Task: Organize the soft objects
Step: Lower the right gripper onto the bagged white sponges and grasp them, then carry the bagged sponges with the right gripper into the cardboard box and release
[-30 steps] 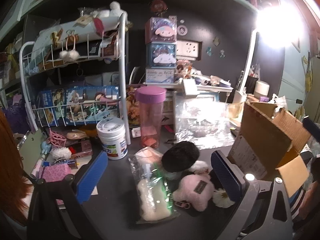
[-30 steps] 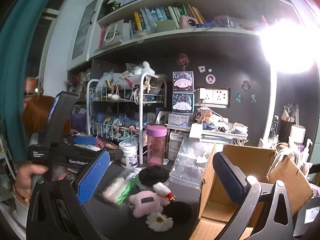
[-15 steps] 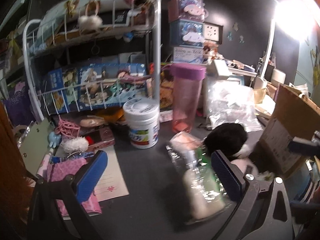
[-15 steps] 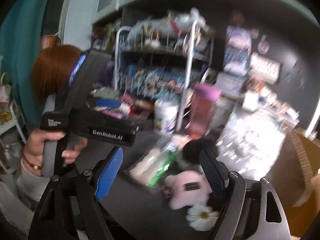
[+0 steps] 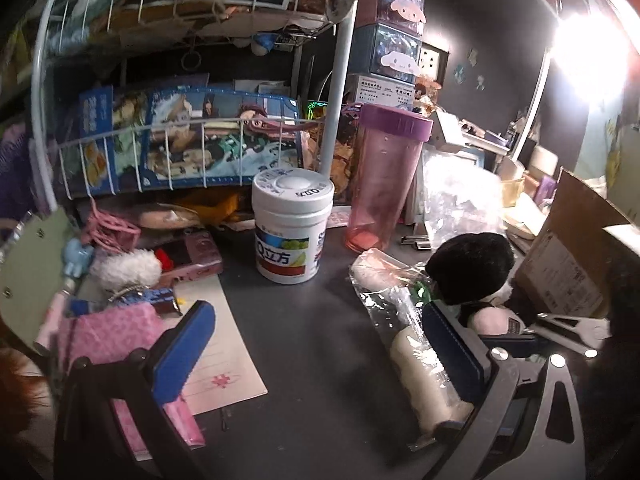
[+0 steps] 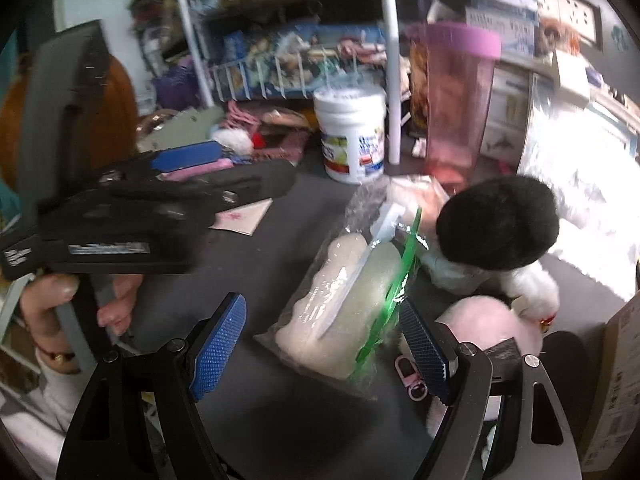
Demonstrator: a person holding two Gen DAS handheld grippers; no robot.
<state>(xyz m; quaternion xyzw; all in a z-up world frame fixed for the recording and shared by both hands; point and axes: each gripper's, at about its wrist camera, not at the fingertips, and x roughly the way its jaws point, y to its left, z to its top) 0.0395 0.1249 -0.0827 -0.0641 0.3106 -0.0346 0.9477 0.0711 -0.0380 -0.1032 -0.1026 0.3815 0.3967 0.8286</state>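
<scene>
A clear plastic bag of white soft rolls (image 6: 344, 300) lies on the dark desk; it also shows in the left wrist view (image 5: 416, 344). A black fluffy ball (image 6: 498, 224) and a pink plush (image 6: 488, 324) lie to its right, and both show in the left wrist view, the ball (image 5: 472, 268) and the plush (image 5: 494, 320). My right gripper (image 6: 324, 350) is open, low over the bag, its fingers straddling it. My left gripper (image 5: 320, 356) is open and empty over bare desk left of the bag.
A white jar (image 5: 292, 228) and a pink tumbler (image 5: 386, 184) stand behind the bag. A white wire rack (image 5: 192, 120) fills the back left. A cardboard box (image 5: 576, 248) is at right. Pink pouches, paper and a white pompom (image 5: 124, 268) lie at left.
Both grippers have moved forward and down toward the desk. My right gripper has come over the plastic bag. My left has swung left, the bag now at its right finger.
</scene>
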